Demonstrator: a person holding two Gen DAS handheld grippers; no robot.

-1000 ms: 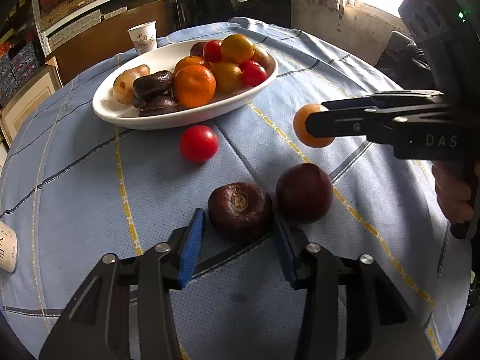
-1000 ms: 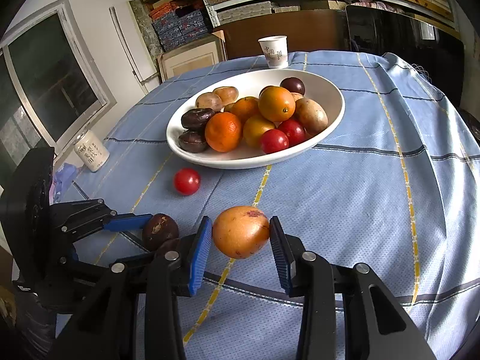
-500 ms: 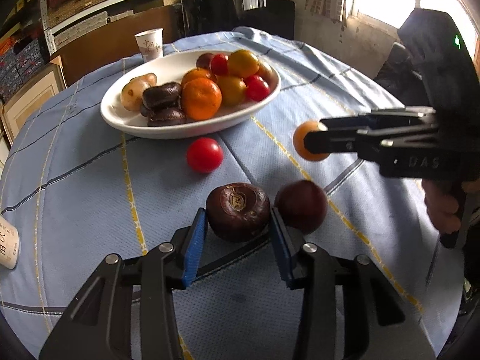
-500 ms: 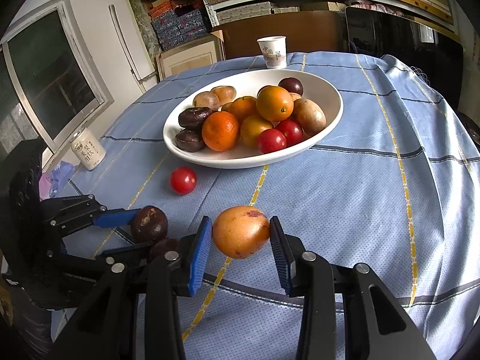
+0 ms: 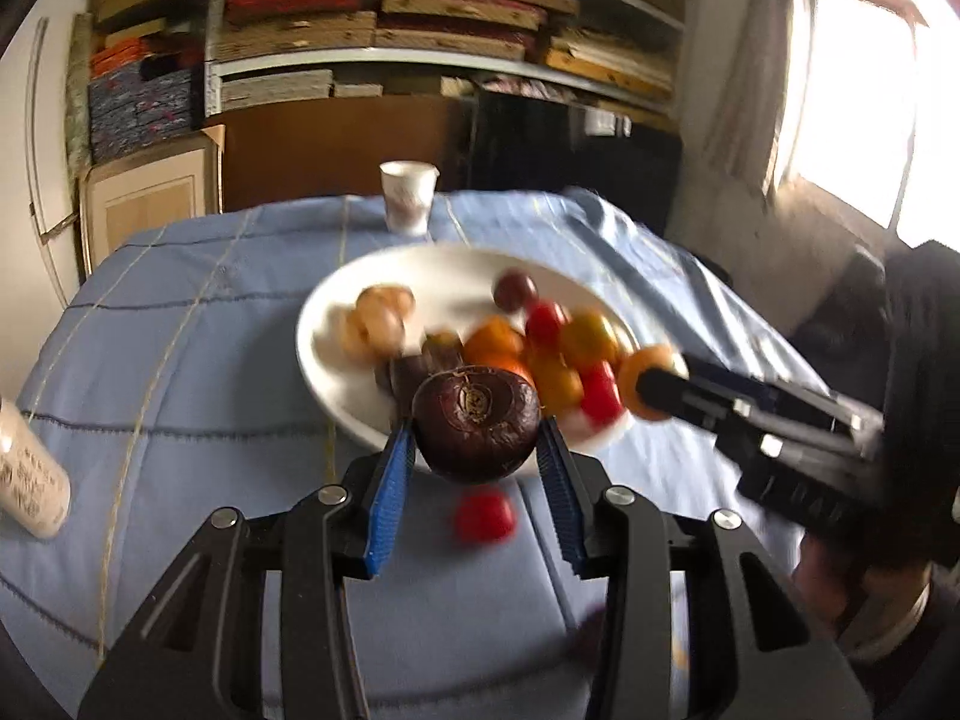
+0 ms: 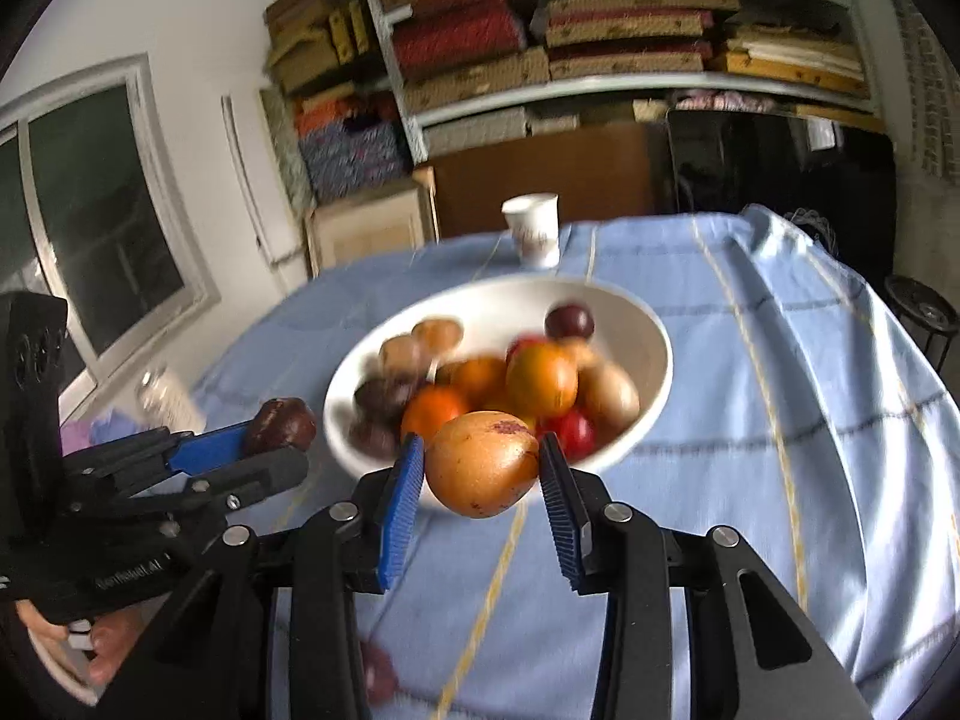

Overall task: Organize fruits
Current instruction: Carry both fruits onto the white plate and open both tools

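A dark brown, wrinkled round fruit [image 5: 474, 420] hangs above the blue tablecloth, and my left gripper [image 5: 475, 429] is shut on it just before the near rim of the white bowl [image 5: 327, 372]. My right gripper [image 6: 481, 444] is shut on an orange-yellow speckled fruit [image 6: 483, 462], also lifted at the bowl's [image 6: 657, 360] near edge. Each gripper shows in the other's view: the right one [image 5: 654, 387] comes in from the right, the left one [image 6: 273, 441] from the left. The bowl holds several oranges, tomatoes and dark fruits. A red tomato [image 5: 485, 516] lies on the cloth below.
A paper cup [image 5: 408, 195] stands behind the bowl. A white bottle [image 5: 30, 480] sits at the table's left side. A dark purple fruit [image 6: 378, 669] lies blurred on the cloth near the front. Shelves, boxes and windows ring the round table.
Both grippers have risen off the cloth with their fruits and moved toward the bowl. The red tomato and the purple fruit stay on the cloth, now lower in view.
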